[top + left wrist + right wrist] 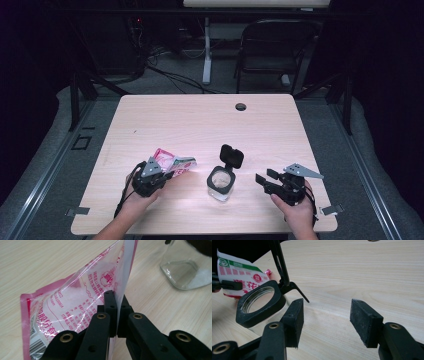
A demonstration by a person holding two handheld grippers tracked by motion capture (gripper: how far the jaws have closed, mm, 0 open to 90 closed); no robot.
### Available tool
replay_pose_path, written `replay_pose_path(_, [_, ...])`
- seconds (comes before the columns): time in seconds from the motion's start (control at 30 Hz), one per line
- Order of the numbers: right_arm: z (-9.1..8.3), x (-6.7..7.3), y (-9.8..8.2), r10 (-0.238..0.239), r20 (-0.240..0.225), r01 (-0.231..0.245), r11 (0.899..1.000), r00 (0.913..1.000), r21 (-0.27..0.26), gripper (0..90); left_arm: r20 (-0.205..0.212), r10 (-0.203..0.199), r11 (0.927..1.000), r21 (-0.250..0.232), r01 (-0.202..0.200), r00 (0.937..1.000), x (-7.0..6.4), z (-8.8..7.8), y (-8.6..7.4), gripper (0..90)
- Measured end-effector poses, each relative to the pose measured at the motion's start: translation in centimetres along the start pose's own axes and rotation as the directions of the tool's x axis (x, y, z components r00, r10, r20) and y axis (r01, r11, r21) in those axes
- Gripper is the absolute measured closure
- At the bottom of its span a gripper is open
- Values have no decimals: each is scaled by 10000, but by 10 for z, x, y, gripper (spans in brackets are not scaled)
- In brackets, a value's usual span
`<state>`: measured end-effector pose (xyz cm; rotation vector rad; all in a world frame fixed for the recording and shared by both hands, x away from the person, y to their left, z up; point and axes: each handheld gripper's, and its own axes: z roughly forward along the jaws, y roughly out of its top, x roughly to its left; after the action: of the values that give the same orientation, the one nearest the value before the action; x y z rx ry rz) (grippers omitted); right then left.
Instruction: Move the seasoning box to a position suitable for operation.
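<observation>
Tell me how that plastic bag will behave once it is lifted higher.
The bag is thin, creased film, so it will likely sag. White powder inside may slump downward. The left hand-held gripper pinches one edge, so it could swing.

Red Chinese print is carried on the clear pink-edged bag (75, 305): a round seal with the character 鲜, the characters 股份有, the fragment "CO.," and a barcode at the lower corner. On its other face, a green band and large red characters are shown, partly hidden and not fully legible
</observation>
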<state>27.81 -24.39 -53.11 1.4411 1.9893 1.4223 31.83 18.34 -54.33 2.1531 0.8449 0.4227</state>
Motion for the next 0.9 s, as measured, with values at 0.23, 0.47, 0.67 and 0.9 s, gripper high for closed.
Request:
replay_pose_path(0.23, [1, 0, 1, -19, 36, 19, 10000, 10000, 3, 446, -115, -286, 9990, -354, 281, 9995, 12, -13, 3, 900])
replay_pose_path(0.47, [3, 0, 2, 34, -15, -34, 10000, 10000, -4, 446, -215, -202, 9992, -350, 195, 9996, 19, -21, 10, 900])
replay_pose_path(0.67, [5, 0, 3, 5, -37, -4, 10000, 10000, 49, 447, -457, -489, 9968, -653, 458, 9978, 29, -33, 16, 900])
replay_pose_path(0.9, [9, 1, 4, 17, -133, -16, 10000, 9999, 53, 446, -758, -769, 9922, -1036, 689, 9941, 41, -46, 22, 900])
